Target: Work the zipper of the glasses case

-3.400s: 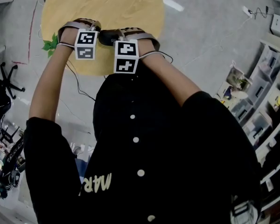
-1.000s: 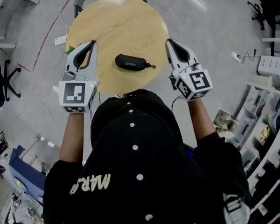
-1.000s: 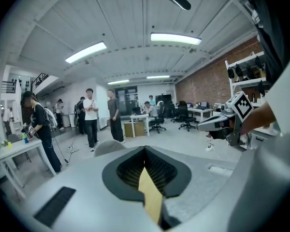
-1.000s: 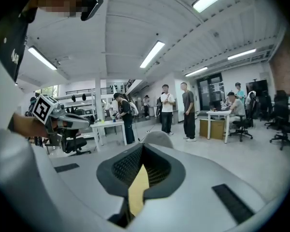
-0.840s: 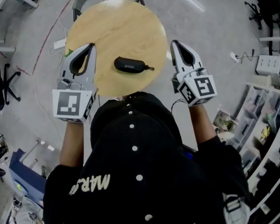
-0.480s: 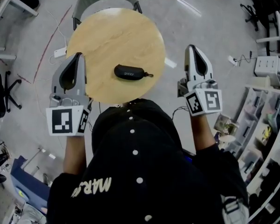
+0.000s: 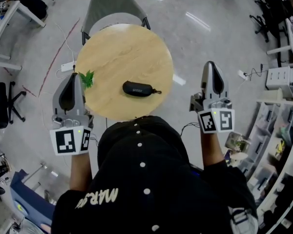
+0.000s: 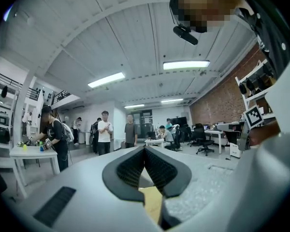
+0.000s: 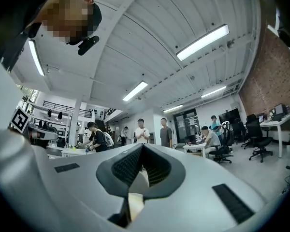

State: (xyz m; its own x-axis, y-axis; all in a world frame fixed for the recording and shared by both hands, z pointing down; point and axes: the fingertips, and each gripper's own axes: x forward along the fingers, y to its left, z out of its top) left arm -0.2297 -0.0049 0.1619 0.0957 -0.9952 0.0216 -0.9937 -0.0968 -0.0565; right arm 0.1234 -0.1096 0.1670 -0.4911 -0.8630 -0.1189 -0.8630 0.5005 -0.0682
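The glasses case [image 7: 138, 88] lies on the round wooden table [image 7: 117, 48]. It is black and closed, and sits at about 5 o'clock from the table's middle, not far from the near rim. Its long side runs from 9 to 3 o'clock, and the zipper pull [image 7: 158, 91] sticks out at the 3 o'clock end. Neither gripper touches it.

The left gripper [image 7: 74, 75] shows at about 8 o'clock from the table's middle, its tip just beside the rim in the head view. A small green leafy sprig [image 7: 87, 78] lies at the table's 9 o'clock edge, close to that tip. In the left gripper view the 2 jaws meet at their tips with nothing between them, and they point out across an office room with several people standing far off.

The right gripper [image 7: 211, 64] shows at 3 o'clock, well apart from the table, over bare floor. Its 2 jaws are also pressed together and empty.

Each gripper's marker cube sits toward 6 o'clock, near the person's wrist. A grey chair [image 7: 115, 6] stands at the table's 12 o'clock side. The person's black, white-buttoned shirt [image 7: 151, 189] fills the lower head view.
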